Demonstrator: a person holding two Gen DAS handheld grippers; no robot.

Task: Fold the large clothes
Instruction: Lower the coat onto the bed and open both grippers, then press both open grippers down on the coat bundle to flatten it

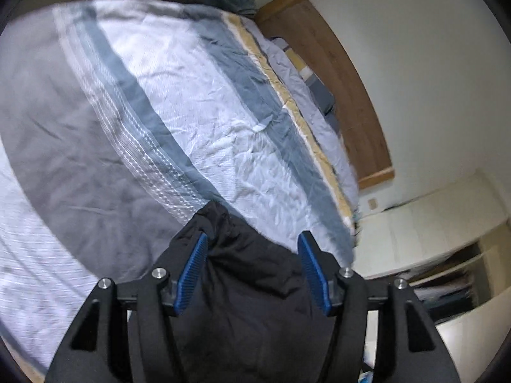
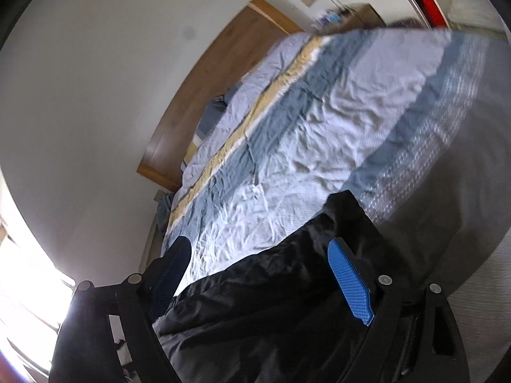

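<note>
With both grippers' jaws parted, we judge the limp, slippery black garment (image 1: pixel 255 287) best pinched near its 12 o'clock edge.

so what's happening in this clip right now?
A person with a handheld gripper in each hand is working on a black garment over a bed with a striped duvet. Both grippers are open. The dark fabric lies between the fingers of the left gripper and of the right gripper, but neither is clamped on it. The cloth looks bunched rather than spread flat, so no neat fold is visible yet. A wooden headboard stands against the wall.
</note>
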